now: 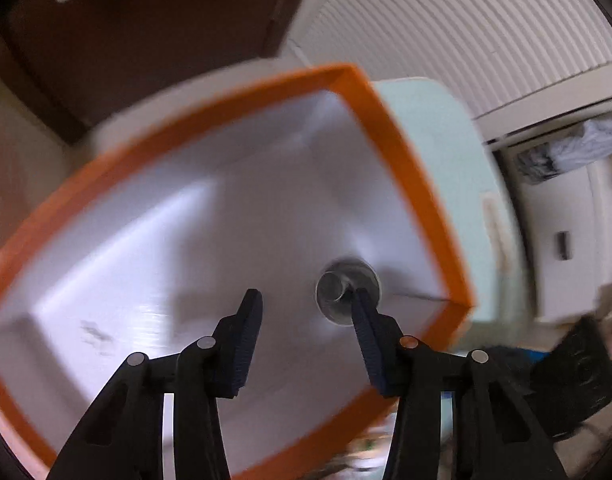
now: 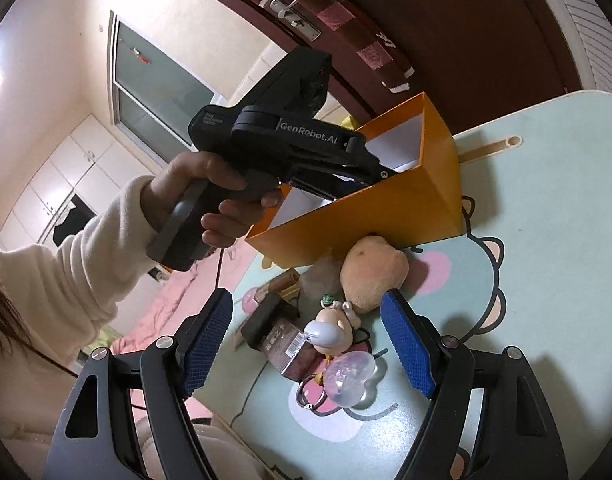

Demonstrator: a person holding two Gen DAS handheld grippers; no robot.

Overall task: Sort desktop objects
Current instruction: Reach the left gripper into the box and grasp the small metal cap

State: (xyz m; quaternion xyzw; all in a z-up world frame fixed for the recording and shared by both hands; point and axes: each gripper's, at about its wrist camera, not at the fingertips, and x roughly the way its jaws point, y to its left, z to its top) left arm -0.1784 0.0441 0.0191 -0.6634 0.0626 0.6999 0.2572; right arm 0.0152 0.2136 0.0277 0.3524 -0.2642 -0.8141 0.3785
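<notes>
- Left hand-held gripper reaches into the orange box, jaws spread, grasping nothing; a blurred round metal object lies inside.
- Right hand-held gripper hovers released above toys near the surface's edge.

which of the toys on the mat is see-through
The clear bubble-like charm, nearest the right hand-held gripper. The tan plush and the bald figurine behind it are opaque.

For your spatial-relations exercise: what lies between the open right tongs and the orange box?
In the right wrist view, a tan plush toy lies between the right tongs and the orange cardboard box.
</notes>
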